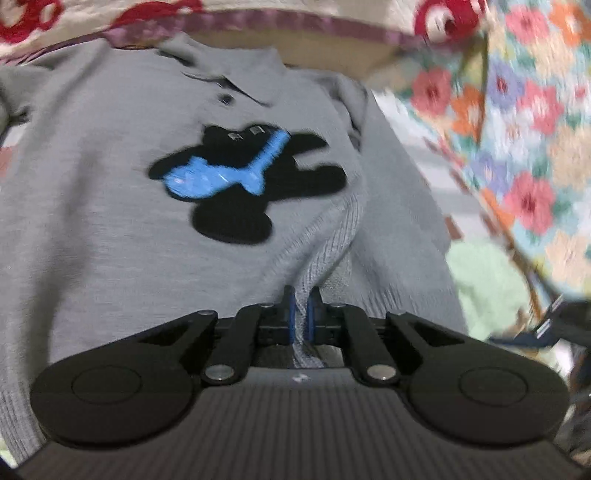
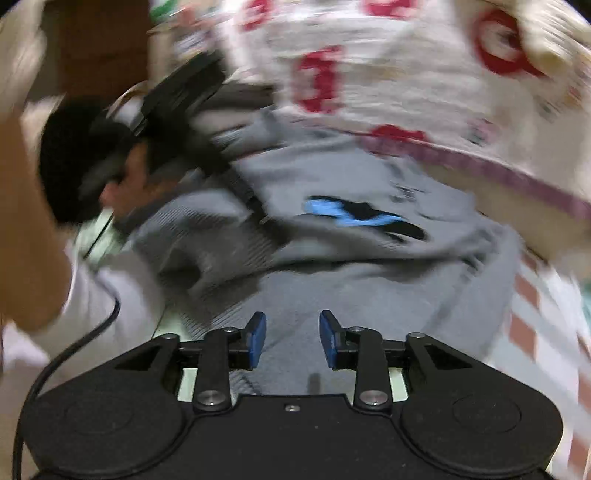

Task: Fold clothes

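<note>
Plainly, the folding has barely begun. A grey knitted polo-collar sweater with a black-and-blue figure on its chest lies spread face up on the bed, collar toward the far side, its body not yet doubled over. Only one sleeve has been drawn in: the ribbed grey cuff runs diagonally across the lower chest toward the left wrist camera.

The left gripper has its blue pads pressed together with that ribbed cuff pinched between them (the knit can be seen passing through the narrow gap and out beneath). The right gripper has its jaws spread apart, nothing between them, hovering over the sweater's lower body near the hem; its blue fingertips show bare. In the right wrist view the other gripper's black body and the hand holding it appear at the left, heavily blurred.

What remains, as I judge it: laying this sleeve flat, bringing in the other, then folding the body up.

Beyond the collar is a cream bedcover with red motifs and a mauve border; to the right a multicoloured flowered cloth, and a pale green fabric beside the sweater. No basket, box or other container shows in either view, so there are no contents to report.
</note>
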